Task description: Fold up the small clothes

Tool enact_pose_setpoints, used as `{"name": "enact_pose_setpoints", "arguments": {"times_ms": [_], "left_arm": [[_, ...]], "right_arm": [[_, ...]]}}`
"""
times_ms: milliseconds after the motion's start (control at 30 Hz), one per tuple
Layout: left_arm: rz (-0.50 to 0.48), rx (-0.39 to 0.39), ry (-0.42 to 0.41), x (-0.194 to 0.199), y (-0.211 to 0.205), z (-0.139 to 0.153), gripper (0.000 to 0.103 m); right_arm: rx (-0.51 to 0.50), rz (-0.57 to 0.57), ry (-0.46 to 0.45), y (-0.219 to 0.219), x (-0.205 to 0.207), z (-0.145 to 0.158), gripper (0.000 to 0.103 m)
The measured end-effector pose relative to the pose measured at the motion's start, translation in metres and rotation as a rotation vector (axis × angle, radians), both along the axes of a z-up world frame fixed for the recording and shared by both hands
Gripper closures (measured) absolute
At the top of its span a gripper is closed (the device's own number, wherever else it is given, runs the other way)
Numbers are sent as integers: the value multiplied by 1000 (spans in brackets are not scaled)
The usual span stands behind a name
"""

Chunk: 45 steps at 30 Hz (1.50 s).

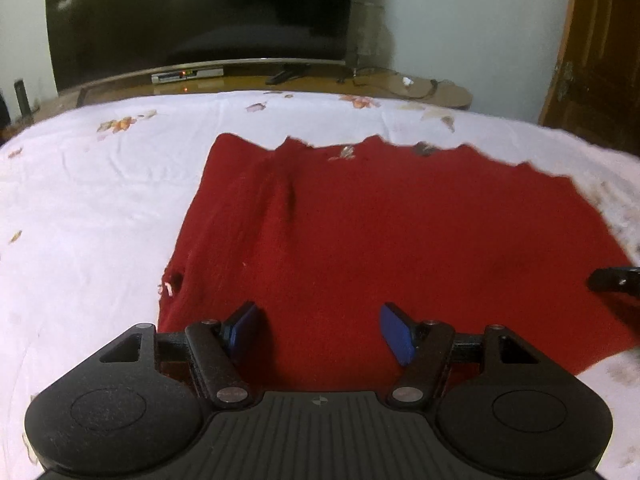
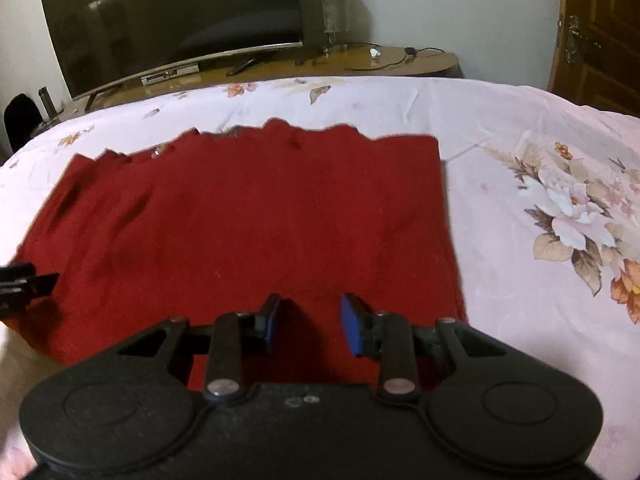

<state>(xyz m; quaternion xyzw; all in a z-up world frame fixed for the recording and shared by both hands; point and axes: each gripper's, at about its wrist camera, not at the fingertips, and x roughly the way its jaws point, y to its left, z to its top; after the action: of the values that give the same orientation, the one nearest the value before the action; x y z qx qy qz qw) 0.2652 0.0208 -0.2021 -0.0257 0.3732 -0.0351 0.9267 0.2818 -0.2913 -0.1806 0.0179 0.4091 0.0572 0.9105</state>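
Red cloth spread nearly flat on the bed, over a white sheet printed with flowers, reaching almost to the near edge of the bed. Far edge of the cloth jagged and wavy, with long creases running down its left part and a small torn spot with pale threads at its near left edge. In the right wrist view, right edge of the cloth straight, with a large flower print on the sheet well to the right of it.

Left gripper poised over the near left part of the cloth, blue pads wide apart, nothing between them but the cloth lying below; whether the tips touch the fabric cannot be told. Right gripper poised over the near right part of the cloth, blue pads standing closer together yet with a clear gap, gripping nothing. Each gripper's dark tip visible at the side of the other's view, over the near part of the cloth.

Beyond the far edge of the bed, a low wooden cabinet carrying a large dark television, a set-top box, a remote and cables. Wooden door at the right, pale wall behind
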Motion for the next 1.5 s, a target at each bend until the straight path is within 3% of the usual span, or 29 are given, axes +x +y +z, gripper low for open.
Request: {"name": "enact_pose_setpoints", "arguments": {"times_ms": [133, 300, 400, 467, 567, 667, 867, 1067, 1233, 1500], "left_arm": [[-8, -6, 10, -19, 1, -4, 36], [-16, 23, 5, -25, 1, -10, 36], [-15, 0, 5, -26, -1, 2, 36], [-30, 26, 0, -26, -6, 0, 36], [-19, 34, 11, -24, -10, -10, 36], [-3, 38, 25, -26, -11, -4, 36], [5, 54, 33, -16, -20, -3, 36], [19, 33, 54, -16, -19, 2, 36], [6, 9, 27, -3, -15, 20, 36], [-41, 13, -15, 45, -18, 30, 36]], "right_arm": [[-5, 34, -44, 9, -23, 14, 67], [-41, 25, 11, 6, -38, -11, 65], [-27, 11, 2, 6, -40, 2, 64], [-8, 27, -43, 10, -47, 12, 61], [9, 57, -19, 19, -46, 4, 60], [-38, 79, 6, 27, -44, -10, 60], [21, 117, -45, 29, -38, 6, 58], [8, 150, 0, 23, -38, -7, 58], [102, 107, -42, 10, -29, 15, 55], [69, 42, -71, 8, 2, 24, 55]]}}
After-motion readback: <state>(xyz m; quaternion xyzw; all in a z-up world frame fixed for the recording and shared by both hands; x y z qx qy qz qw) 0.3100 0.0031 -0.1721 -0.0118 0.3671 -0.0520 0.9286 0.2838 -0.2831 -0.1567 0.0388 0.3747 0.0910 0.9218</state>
